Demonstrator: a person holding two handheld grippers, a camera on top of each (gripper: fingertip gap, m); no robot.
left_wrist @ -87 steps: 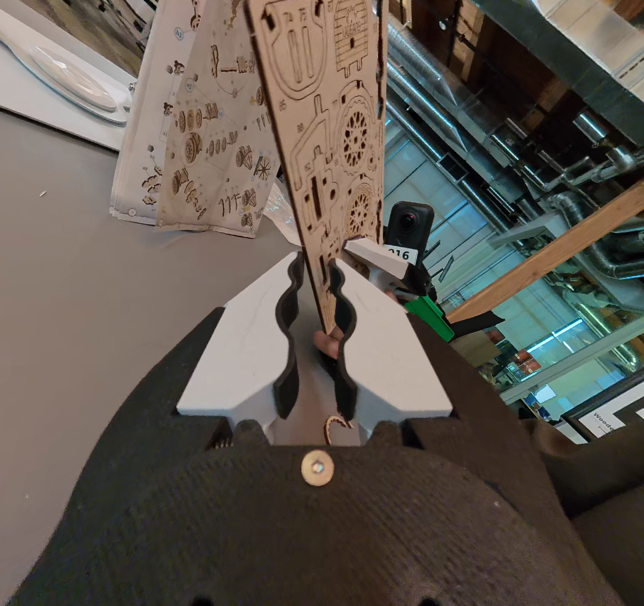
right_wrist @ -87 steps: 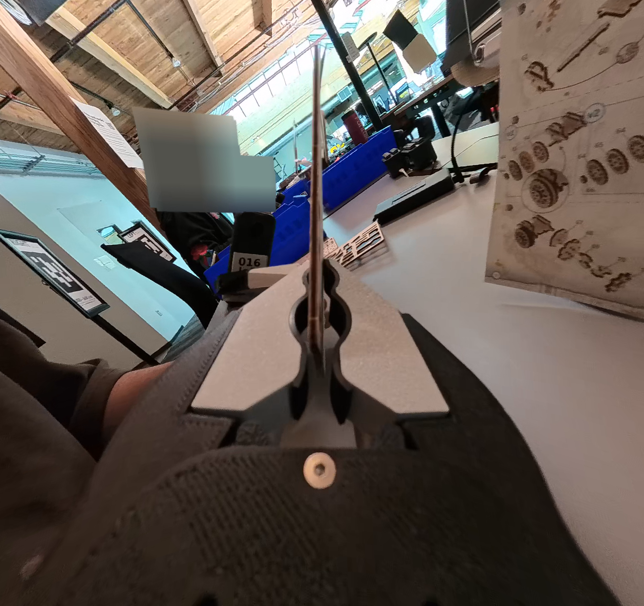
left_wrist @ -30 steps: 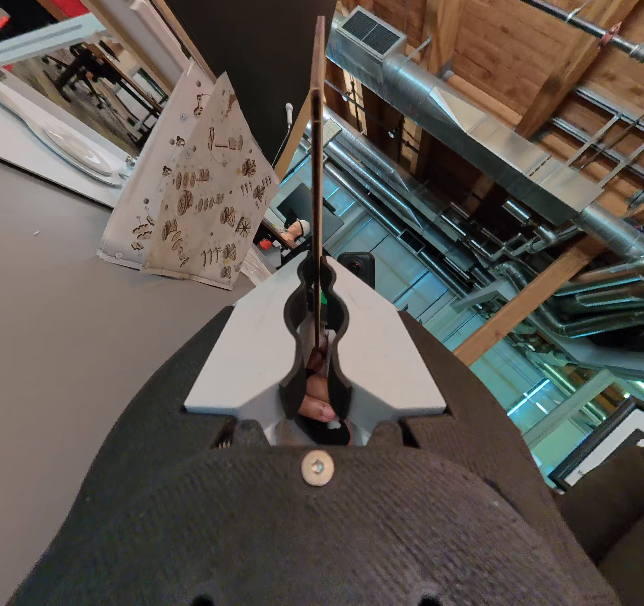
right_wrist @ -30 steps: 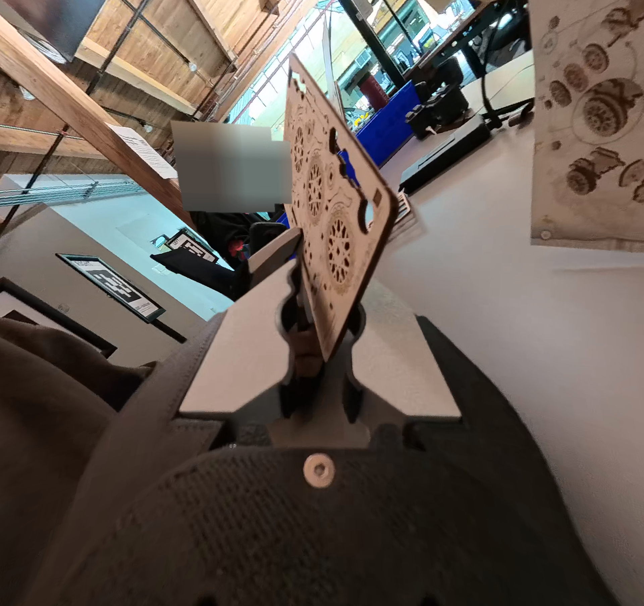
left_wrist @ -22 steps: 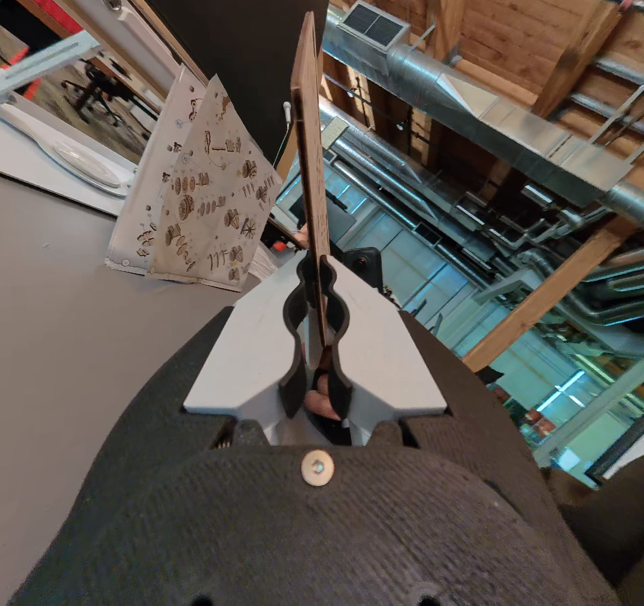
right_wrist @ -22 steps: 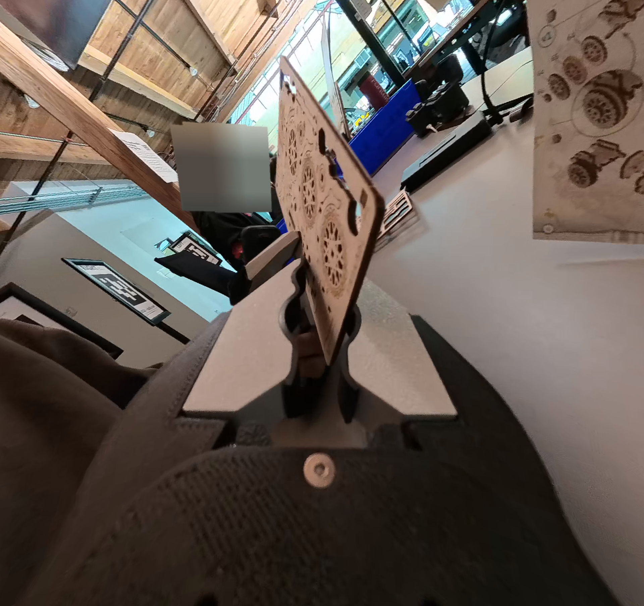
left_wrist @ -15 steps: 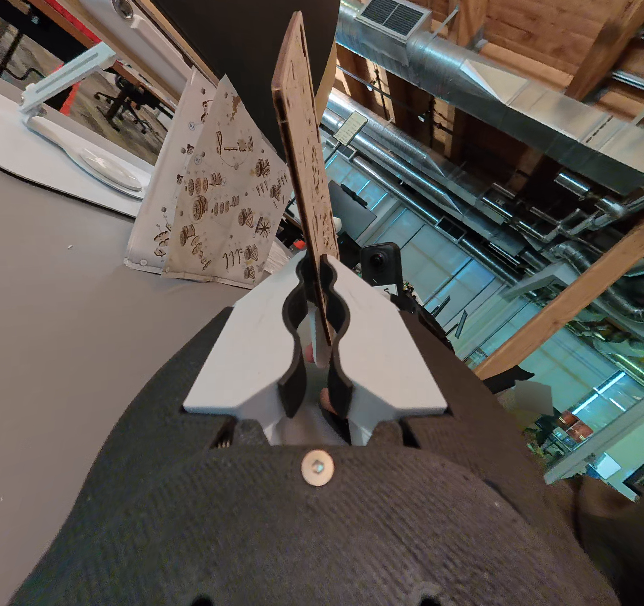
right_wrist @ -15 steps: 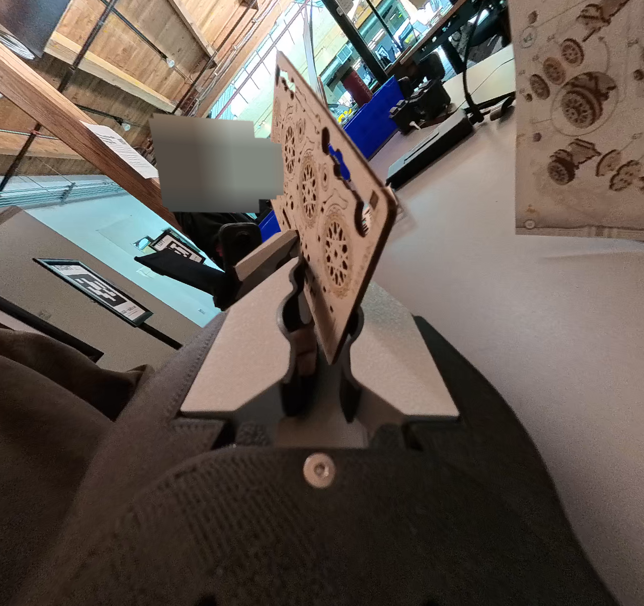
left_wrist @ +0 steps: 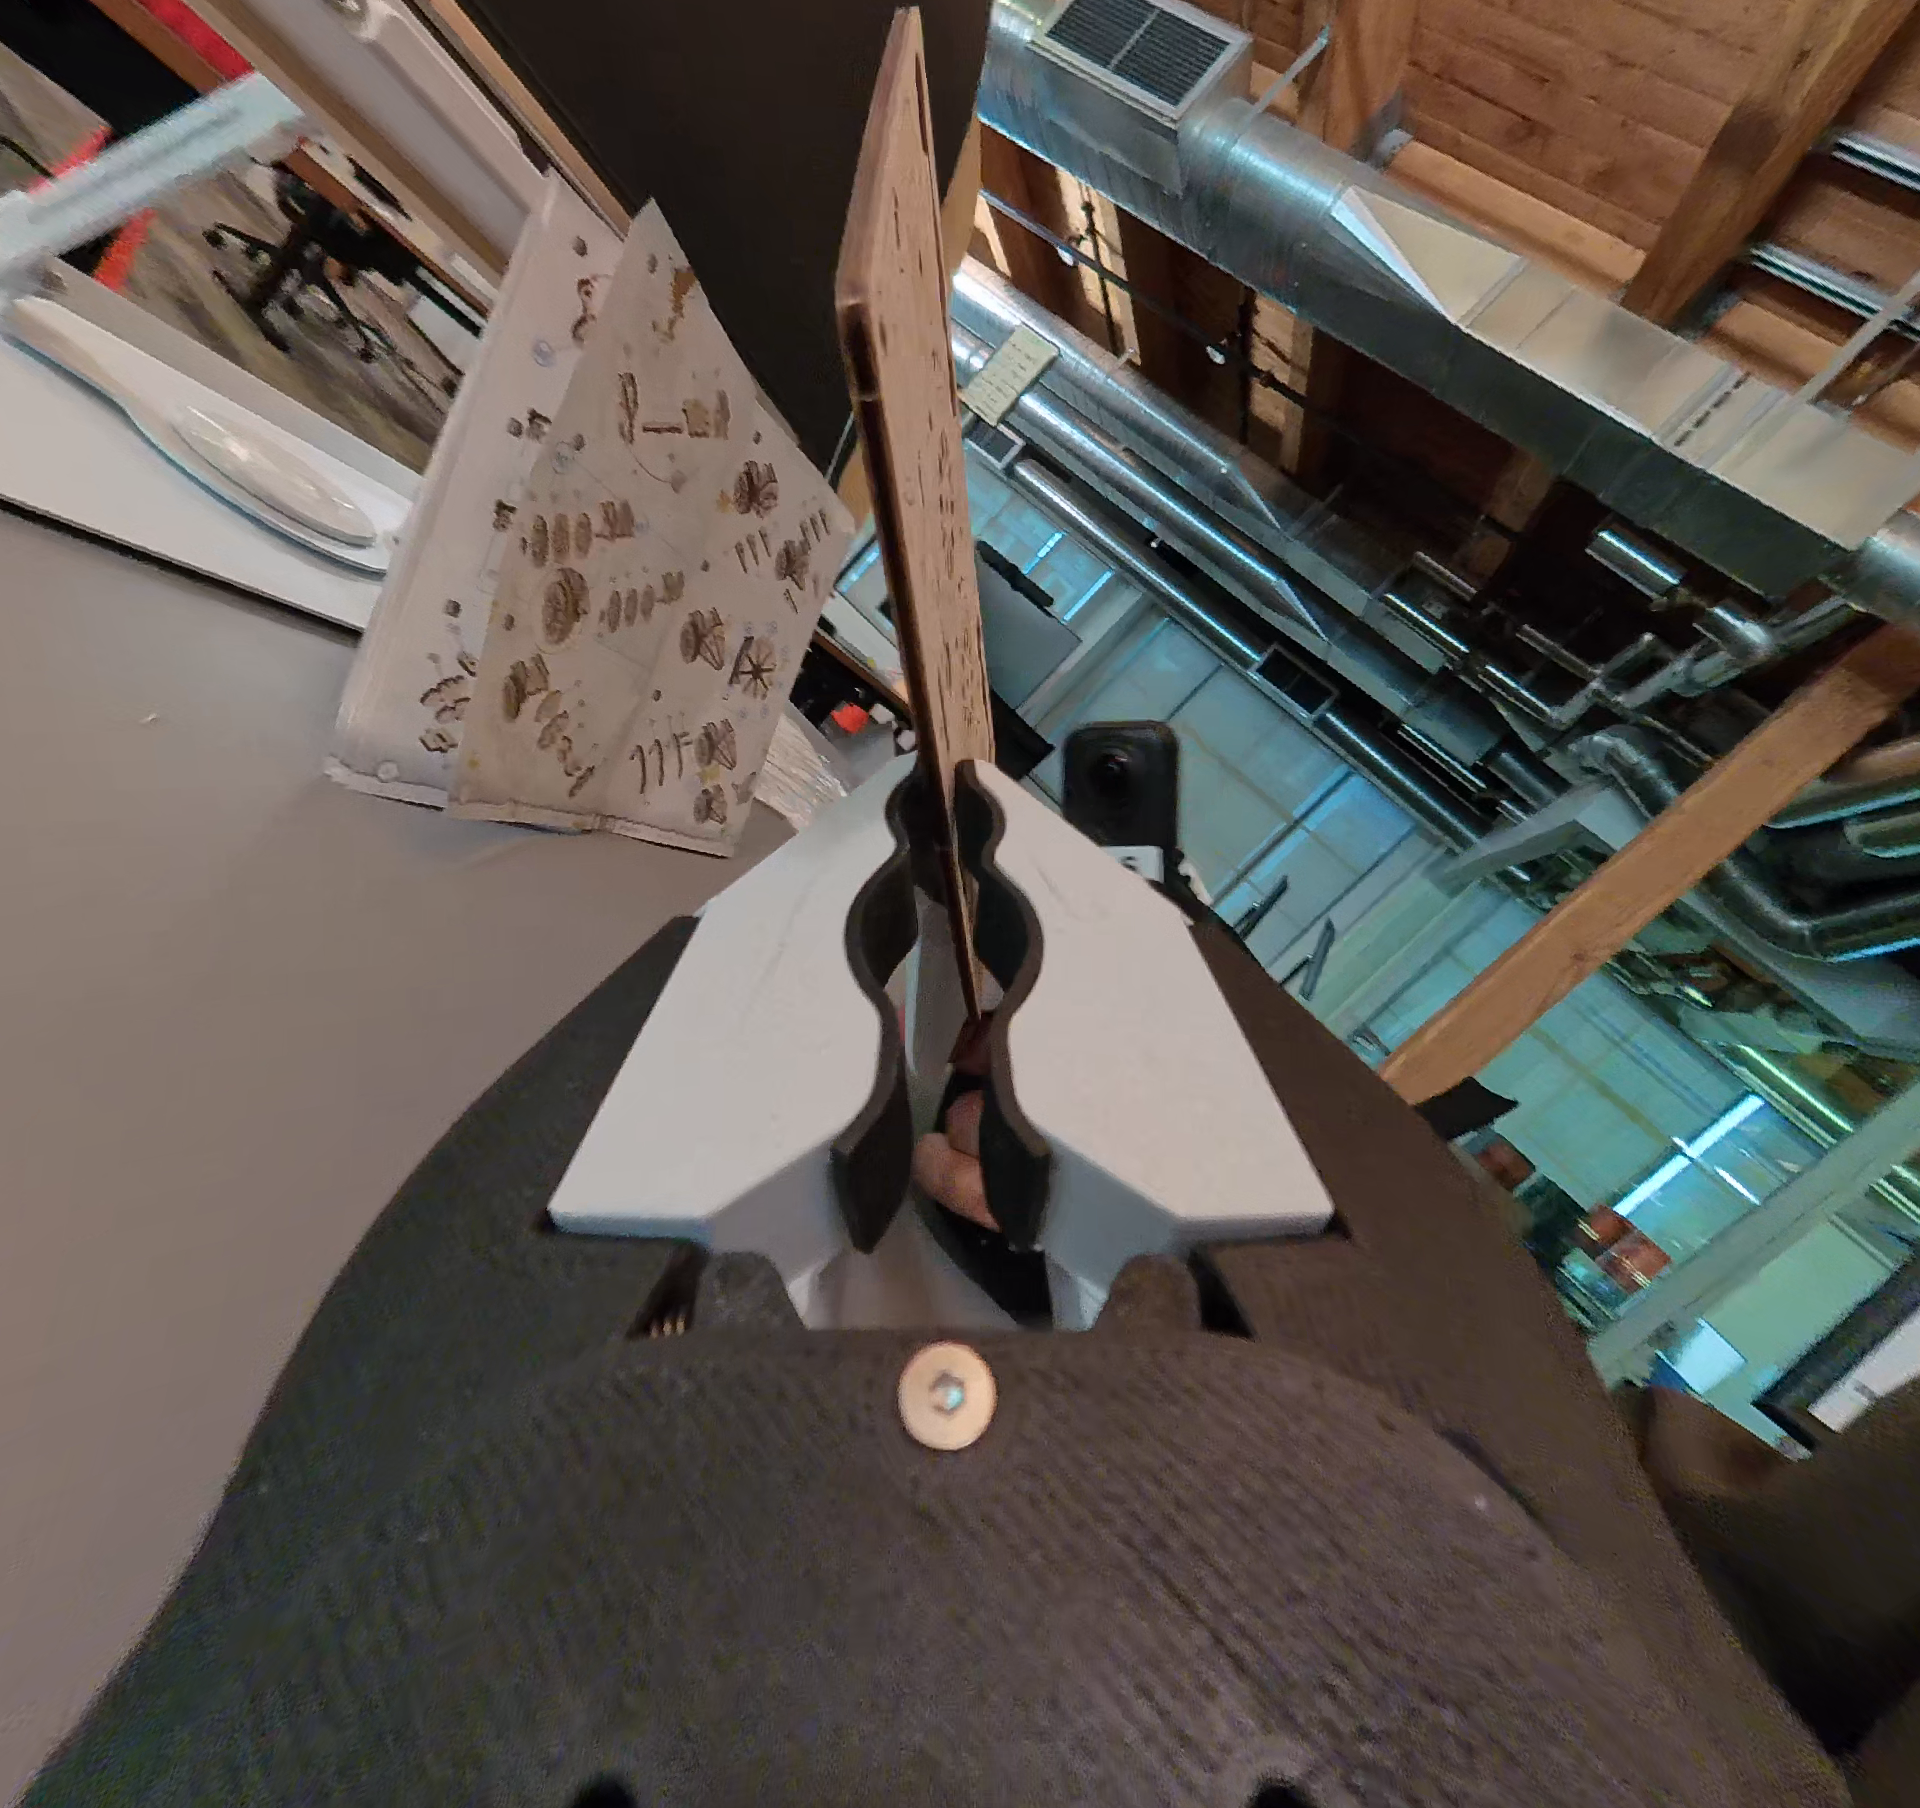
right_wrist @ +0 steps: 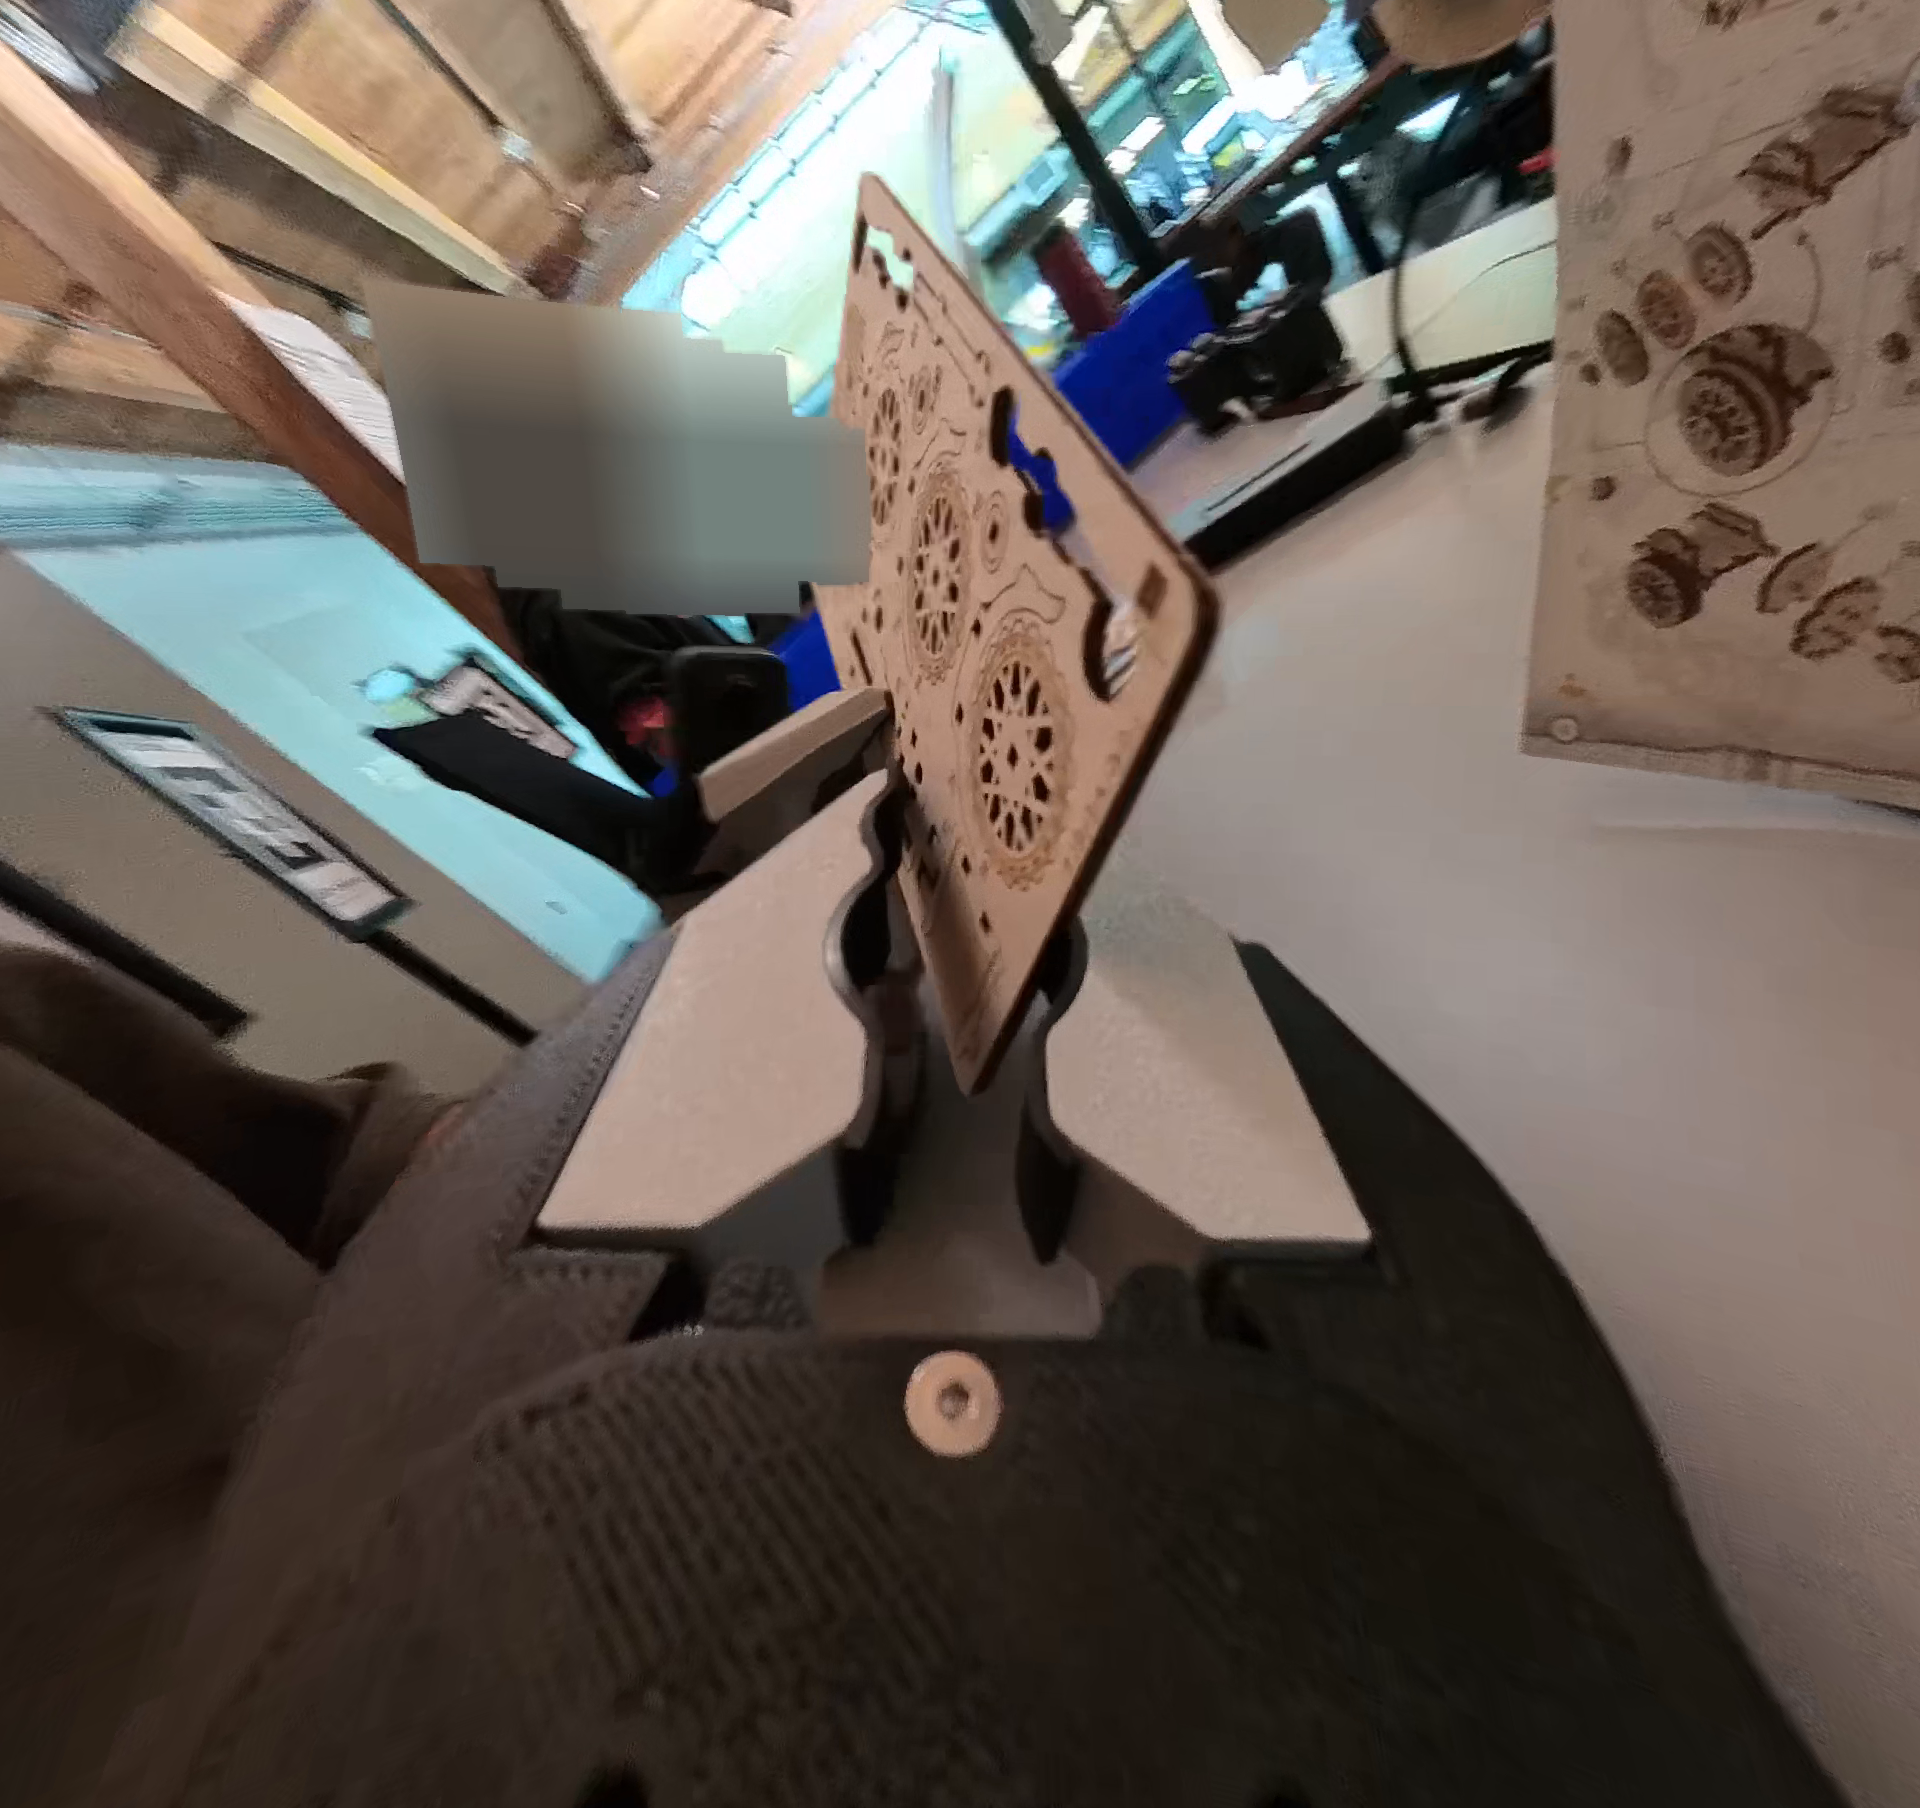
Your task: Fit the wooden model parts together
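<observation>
A thin laser-cut wooden parts sheet (left_wrist: 914, 408) stands upright in my left gripper (left_wrist: 940, 787), which is shut on its lower edge; I see it almost edge-on. In the right wrist view the same sheet (right_wrist: 997, 678) shows its face with gear cut-outs, tilted to the right. Its lower corner sits in the gap of my right gripper (right_wrist: 971, 885), whose jaws stand apart. A left gripper finger (right_wrist: 790, 756) clamps the sheet from the left. The right gripper's camera (left_wrist: 1122, 782) shows just behind the sheet. A person's fingertip (left_wrist: 956, 1166) shows between the left jaws.
Folded instruction pages (left_wrist: 623, 615) stand on the grey table (left_wrist: 208, 927); they also show in the right wrist view (right_wrist: 1745, 408) at the right. A white lamp (left_wrist: 260, 470) lies far left. Blue bins (right_wrist: 1132, 356) and a black device (right_wrist: 1288, 480) sit at the back. The grippers are tip to tip, or close to it.
My left gripper has shut on the sheet and my right gripper has opened. The sheet now turns with the left gripper and has tilted a little in the last half second.
</observation>
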